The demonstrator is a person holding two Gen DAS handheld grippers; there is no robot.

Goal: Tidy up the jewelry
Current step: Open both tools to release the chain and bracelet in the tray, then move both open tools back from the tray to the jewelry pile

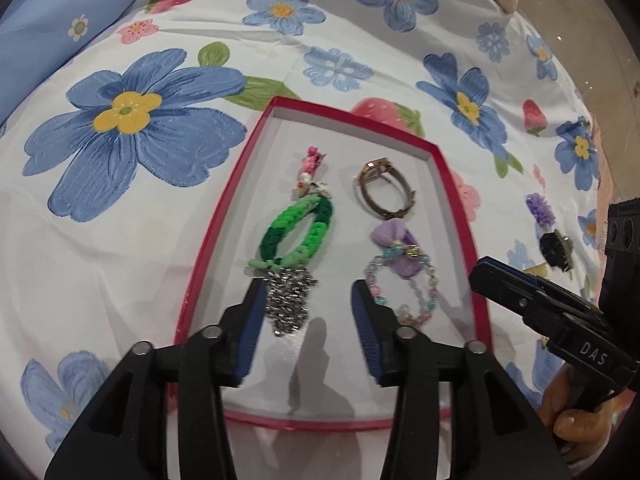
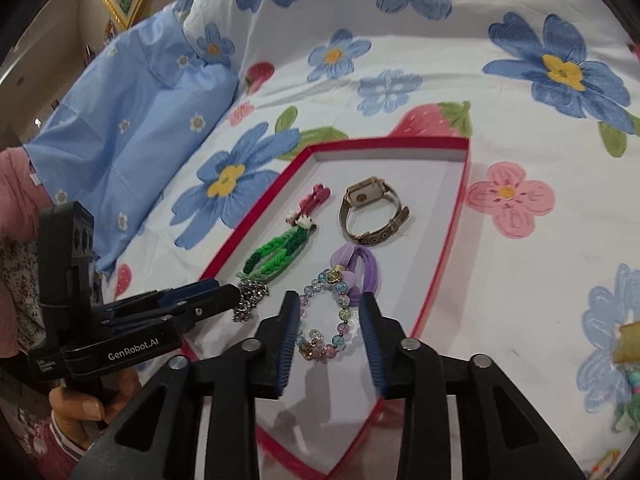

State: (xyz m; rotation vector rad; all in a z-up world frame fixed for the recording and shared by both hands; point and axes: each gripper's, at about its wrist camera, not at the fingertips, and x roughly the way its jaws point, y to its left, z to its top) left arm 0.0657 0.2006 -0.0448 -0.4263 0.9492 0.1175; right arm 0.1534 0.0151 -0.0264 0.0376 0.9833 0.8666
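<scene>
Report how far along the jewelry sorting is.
Done: the red tray holds the green braided bracelet, watch, purple hair tie, beaded bracelet and silver chain.
In hand: nothing; the left gripper and right gripper are open over the tray.
Left: the purple flower clip and dark piece lie on the bedsheet.
</scene>
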